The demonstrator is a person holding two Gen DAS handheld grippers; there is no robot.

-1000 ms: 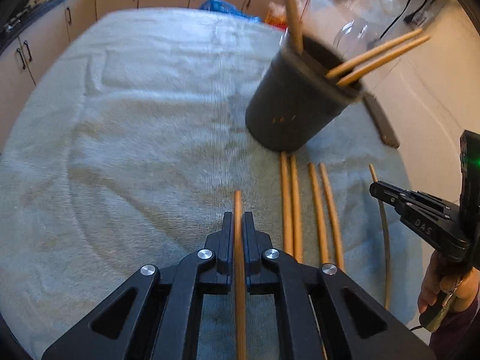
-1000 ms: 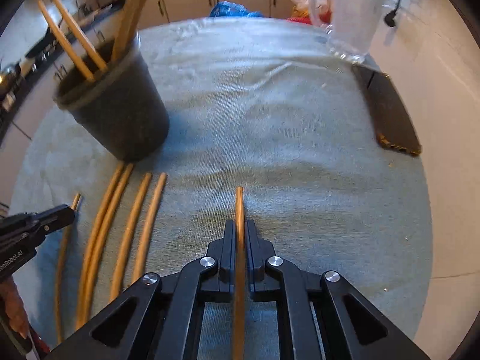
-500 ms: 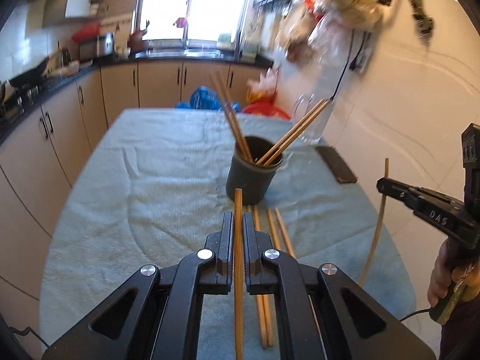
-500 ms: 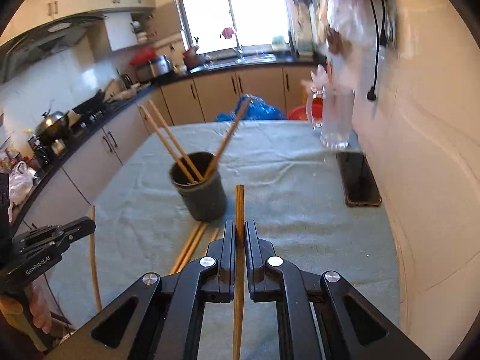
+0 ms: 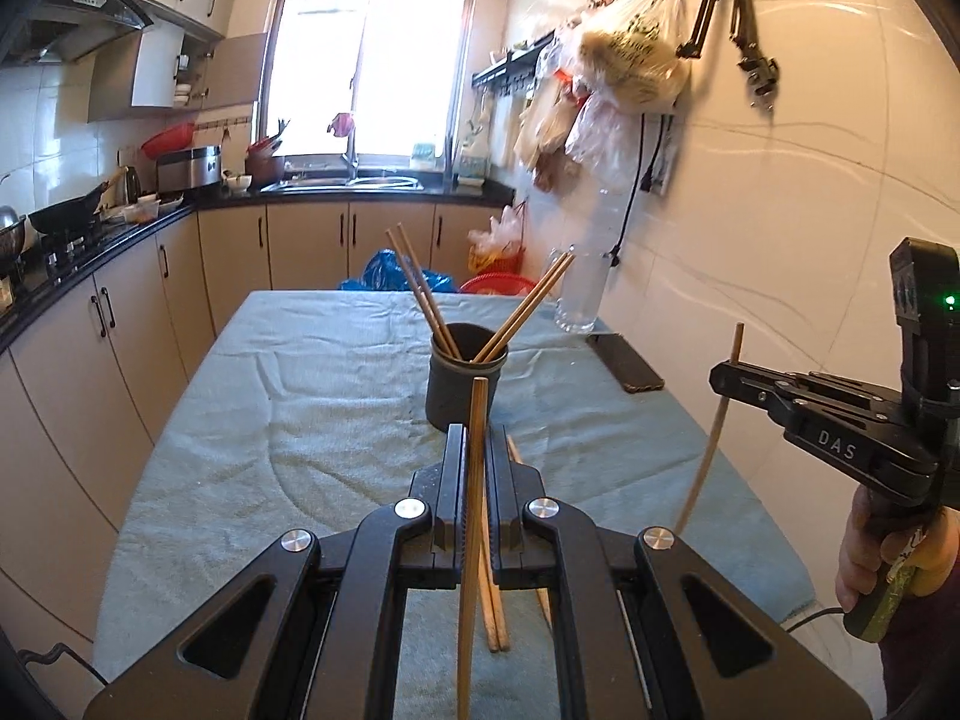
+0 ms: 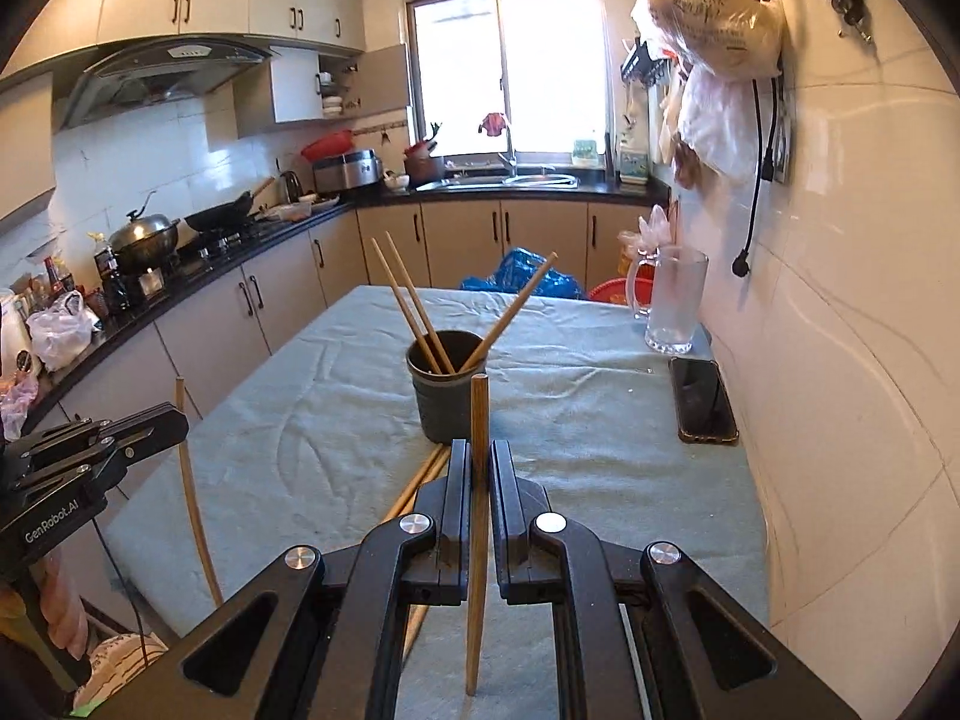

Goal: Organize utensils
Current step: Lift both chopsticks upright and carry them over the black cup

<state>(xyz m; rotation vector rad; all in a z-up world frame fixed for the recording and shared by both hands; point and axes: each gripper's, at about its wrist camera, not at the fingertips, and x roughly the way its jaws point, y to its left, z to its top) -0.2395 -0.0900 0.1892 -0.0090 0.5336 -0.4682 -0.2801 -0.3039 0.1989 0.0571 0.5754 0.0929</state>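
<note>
A dark cup (image 5: 465,387) with several wooden chopsticks leaning in it stands mid-table on a grey-green towel (image 5: 312,396); it also shows in the right wrist view (image 6: 449,396). My left gripper (image 5: 475,438) is shut on a chopstick (image 5: 473,516), held upright above the table's near end. My right gripper (image 6: 479,450) is shut on another chopstick (image 6: 478,516), also raised. The right gripper appears in the left wrist view (image 5: 729,378), the left gripper in the right wrist view (image 6: 171,420). Loose chopsticks (image 5: 495,606) lie on the towel before the cup.
A glass mug (image 6: 672,306) and a dark phone (image 6: 702,399) sit along the table's right side by the tiled wall. Kitchen cabinets and a counter (image 6: 252,228) run along the left and far side. Bags hang on the wall (image 5: 624,60).
Both grippers have lifted up and back from the towel with their chopsticks; the cup now looks farther away and the whole kitchen is in view.
</note>
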